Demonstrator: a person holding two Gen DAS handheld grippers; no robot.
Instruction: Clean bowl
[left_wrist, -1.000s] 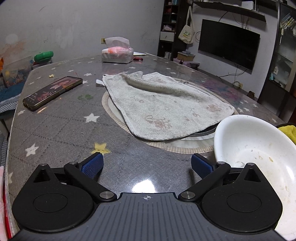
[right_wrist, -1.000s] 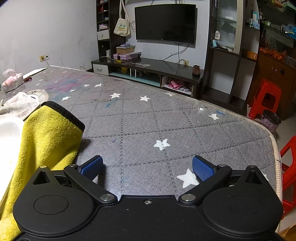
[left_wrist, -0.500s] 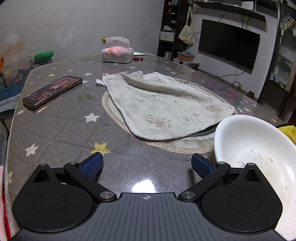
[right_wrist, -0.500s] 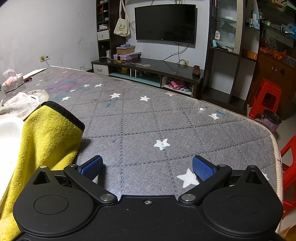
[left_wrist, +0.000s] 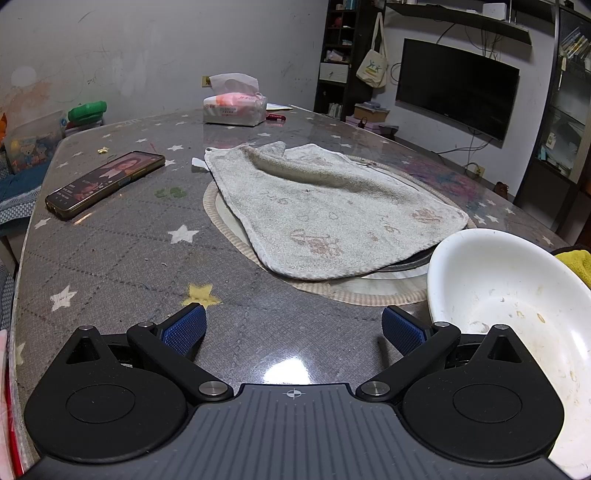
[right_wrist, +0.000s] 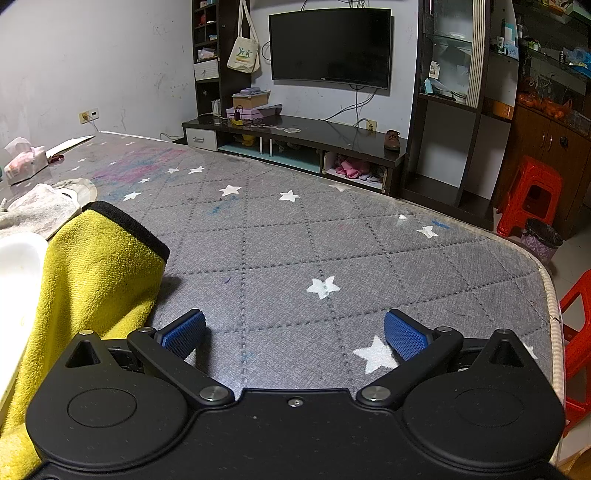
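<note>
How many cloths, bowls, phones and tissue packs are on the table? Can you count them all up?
Cloths: 2, the grey towel and the yellow cloth
Bowls: 1, the white bowl
Phones: 1, the phone
Tissue packs: 1, the tissue pack
Total: 5

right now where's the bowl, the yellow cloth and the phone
bowl (left_wrist: 495, 280): left wrist view, on its bare inner wall
yellow cloth (right_wrist: 99, 269): right wrist view, on the middle of its upper fold
phone (left_wrist: 105, 182): left wrist view, on the middle of its screen
</note>
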